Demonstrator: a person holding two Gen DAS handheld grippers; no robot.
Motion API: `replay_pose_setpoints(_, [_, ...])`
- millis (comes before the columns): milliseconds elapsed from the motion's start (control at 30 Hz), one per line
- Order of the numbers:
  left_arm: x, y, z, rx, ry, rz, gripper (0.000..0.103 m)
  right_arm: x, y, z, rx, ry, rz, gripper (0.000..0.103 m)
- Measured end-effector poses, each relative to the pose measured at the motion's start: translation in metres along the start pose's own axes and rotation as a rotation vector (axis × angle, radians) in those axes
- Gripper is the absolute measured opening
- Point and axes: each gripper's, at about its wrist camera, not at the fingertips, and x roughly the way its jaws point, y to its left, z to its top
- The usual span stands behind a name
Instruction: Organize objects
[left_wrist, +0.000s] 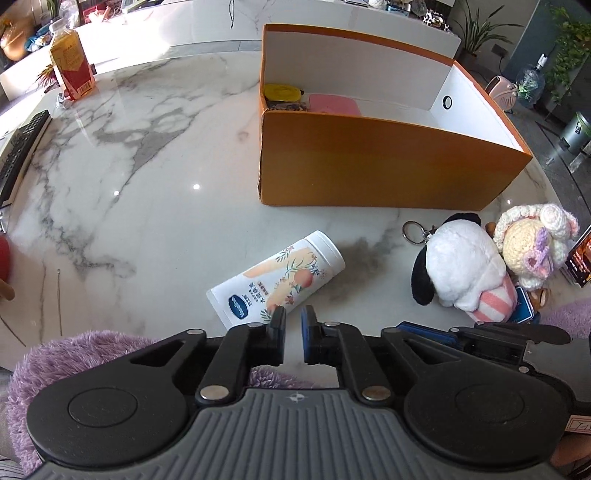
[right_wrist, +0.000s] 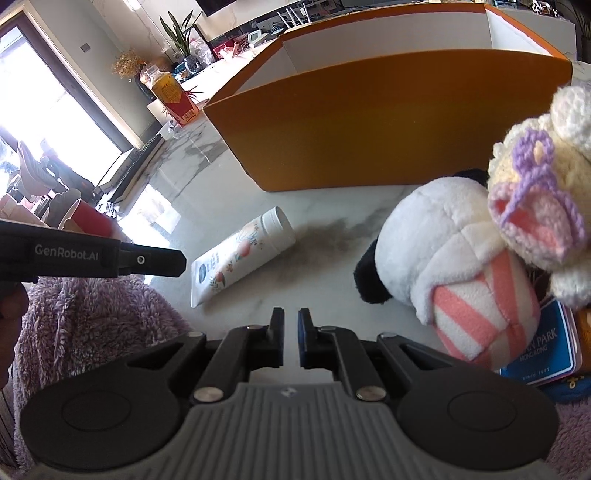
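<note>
Both claws hang nearly closed, empty.

One orange box, one white bottle lying down, two soft toys: a black-and-white plush and a crocheted sheep. One juice bottle, one key ring.

Black claw with silver screws, ribbed grey base, fluffy purple sleeve.
</note>
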Motion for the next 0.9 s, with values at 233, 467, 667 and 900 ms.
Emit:
replay_pose_setpoints(233, [0.011,0.001,-0.007,0.158,0.039,0.076,0.054,-0.003,-0.004,-0.003,0.008,-0.009,0.000,0.009])
replay_pose_setpoints(467, [0.022,0.030,0.007,0.063,0.072,0.065,0.063,0.004,0.004,0.012,-0.012,-0.045,0.019,0.009])
replay_pose_setpoints(667, [0.030,0.050,0.010,-0.060,0.084,0.020,0.063,0.016,0.009,0.036,-0.009,-0.080,0.025,0.036])
replay_pose_setpoints(900, [0.041,0.068,0.013,-0.197,0.110,-0.063,0.063,0.039,0.009,0.056,0.022,-0.063,0.046,0.023])
